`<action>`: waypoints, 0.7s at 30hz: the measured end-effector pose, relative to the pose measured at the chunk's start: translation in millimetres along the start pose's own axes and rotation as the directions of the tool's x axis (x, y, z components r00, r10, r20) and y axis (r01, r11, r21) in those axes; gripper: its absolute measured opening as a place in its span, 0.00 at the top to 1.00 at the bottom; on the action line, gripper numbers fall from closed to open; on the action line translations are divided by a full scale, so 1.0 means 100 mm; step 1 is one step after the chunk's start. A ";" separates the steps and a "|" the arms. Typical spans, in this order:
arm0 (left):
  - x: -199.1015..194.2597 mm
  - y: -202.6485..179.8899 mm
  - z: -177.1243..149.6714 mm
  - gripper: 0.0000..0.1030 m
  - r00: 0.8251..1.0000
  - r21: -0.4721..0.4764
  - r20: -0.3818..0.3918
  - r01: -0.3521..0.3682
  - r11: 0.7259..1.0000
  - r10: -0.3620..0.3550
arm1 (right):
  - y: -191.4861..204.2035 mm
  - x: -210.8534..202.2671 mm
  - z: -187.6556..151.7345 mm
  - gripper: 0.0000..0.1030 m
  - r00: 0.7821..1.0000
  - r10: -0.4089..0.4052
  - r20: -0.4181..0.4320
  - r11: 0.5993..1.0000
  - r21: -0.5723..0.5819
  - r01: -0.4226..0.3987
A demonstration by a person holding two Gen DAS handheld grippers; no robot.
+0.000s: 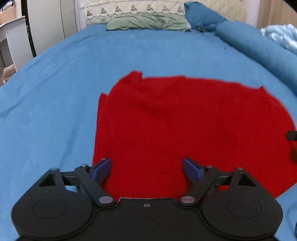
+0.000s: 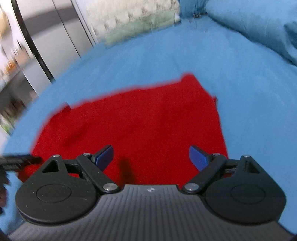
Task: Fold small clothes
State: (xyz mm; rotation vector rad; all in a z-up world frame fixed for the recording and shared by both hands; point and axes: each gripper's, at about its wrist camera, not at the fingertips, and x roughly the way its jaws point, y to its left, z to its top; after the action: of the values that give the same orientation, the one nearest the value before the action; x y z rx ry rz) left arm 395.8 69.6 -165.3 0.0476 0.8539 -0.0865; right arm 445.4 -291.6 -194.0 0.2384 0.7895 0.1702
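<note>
A red cloth lies flat on the blue bed sheet, roughly rectangular with a small flap at its far left corner. My left gripper is open and empty, hovering over the cloth's near left part. The right wrist view is blurred; the red cloth fills its middle on the blue sheet. My right gripper is open and empty over the cloth's near right part. A dark piece of the right gripper shows at the right edge of the left wrist view.
A green pillow and a patterned cream pillow lie at the head of the bed. A blue bolster runs along the right side, with a light blue blanket beyond. White furniture stands left of the bed.
</note>
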 end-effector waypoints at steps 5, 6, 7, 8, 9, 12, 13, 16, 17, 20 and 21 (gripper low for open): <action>-0.04 -0.11 0.08 0.10 0.999 0.020 -0.014 -0.041 0.999 0.042 | 0.00 0.03 -0.05 0.00 0.999 -0.031 0.011 0.999 -0.019 0.032; -0.09 -0.15 0.13 0.10 0.999 0.029 -0.002 -0.048 0.998 0.048 | 0.03 -0.02 -0.03 0.01 0.999 -0.037 0.016 0.999 -0.028 0.037; -0.17 -0.18 0.14 0.10 0.999 0.045 0.024 -0.049 0.998 0.047 | 0.05 -0.12 -0.05 0.01 0.999 -0.037 0.029 0.999 -0.032 0.038; -0.29 -0.26 0.13 0.10 0.997 0.071 0.056 -0.053 0.996 0.049 | 0.07 -0.22 -0.02 0.01 0.998 -0.029 0.054 0.999 -0.031 0.031; -0.38 -0.33 0.15 0.09 0.995 0.092 0.074 -0.070 0.993 0.063 | 0.08 -0.34 -0.02 0.01 0.997 -0.019 0.080 0.999 -0.033 0.022; -0.54 -0.58 0.18 0.05 0.994 0.136 0.096 -0.065 0.989 0.052 | 0.06 -0.62 -0.07 0.01 0.991 -0.082 0.106 0.994 -0.068 0.090; -0.58 -0.67 0.19 0.02 0.995 0.150 0.099 -0.043 0.988 0.028 | 0.05 -0.70 -0.12 0.01 0.988 -0.114 0.109 0.988 -0.090 0.124; -0.63 -0.92 0.21 0.01 0.998 0.157 0.055 0.023 0.987 -0.032 | -0.04 -0.85 -0.24 0.01 0.984 -0.145 0.108 0.978 -0.132 0.159; -0.61 -0.97 0.22 0.01 0.998 0.148 0.036 0.041 0.988 -0.047 | -0.07 -0.87 -0.26 0.01 0.982 -0.158 0.100 0.976 -0.134 0.171; -0.52 -1.11 0.28 0.01 0.997 0.126 0.021 0.072 0.989 -0.075 | -0.16 -0.83 -0.28 0.01 0.981 -0.176 0.080 0.975 -0.122 0.184; -0.49 -1.14 0.30 0.01 0.997 0.121 0.018 0.069 0.990 -0.072 | -0.19 -0.83 -0.28 0.01 0.982 -0.175 0.073 0.977 -0.109 0.182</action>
State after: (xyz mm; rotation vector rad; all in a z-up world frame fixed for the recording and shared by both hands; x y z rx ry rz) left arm 375.7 -43.6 -109.8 0.1296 0.8274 -0.2047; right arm 369.0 -325.3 -162.1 0.0623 0.7312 0.0379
